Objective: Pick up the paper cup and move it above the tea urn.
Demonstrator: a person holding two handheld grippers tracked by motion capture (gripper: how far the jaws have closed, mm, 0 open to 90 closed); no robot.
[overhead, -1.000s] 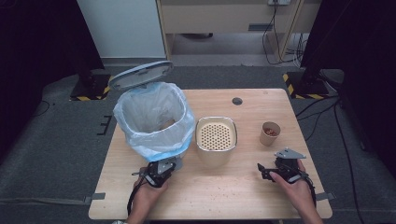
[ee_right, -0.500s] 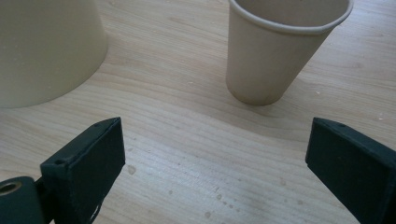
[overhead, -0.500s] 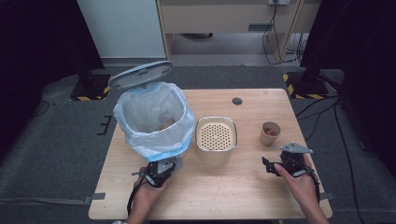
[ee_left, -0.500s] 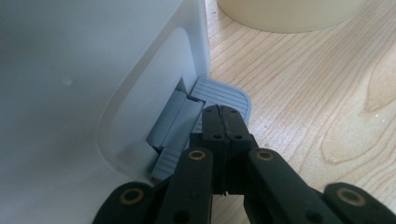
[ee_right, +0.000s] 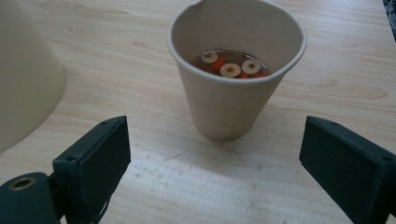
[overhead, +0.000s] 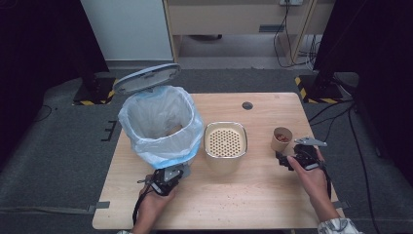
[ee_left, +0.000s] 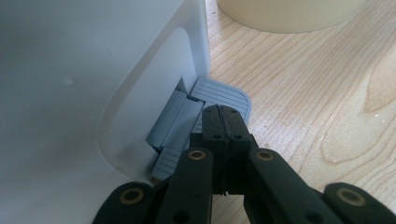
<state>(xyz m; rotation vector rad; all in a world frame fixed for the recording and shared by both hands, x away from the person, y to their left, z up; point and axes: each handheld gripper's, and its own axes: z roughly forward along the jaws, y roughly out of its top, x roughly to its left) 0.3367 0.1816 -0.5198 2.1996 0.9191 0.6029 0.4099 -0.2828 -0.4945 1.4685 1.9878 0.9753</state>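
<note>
Left hand-held gripper sits at the near foot of the bin, jaws pressed together with nothing between them. In the left gripper view the closed tips rest on the grey ribbed pedal that juts from the bin's white base onto the bench. Bin lid stands tipped up at the far side; blue-white liner is folded over the rim. Something small and brown lies inside, too small to tell.

Right hand-held gripper is low over the bench on the right, just on the near side of the paper cup. Its jaws have just been closing a little but stand spread wide, nothing between them. In the right gripper view the cup stands upright beyond the two pads, apart from both. It holds brownish liquid with round slices, pale and orange, floating in it.

Between bin and cup stands a cream container with a perforated insert on top, close beside the bin, well apart from the cup. Small crumbs dot the bench near the front edge. A dark round grommet sits in the far part of the bench.
</note>
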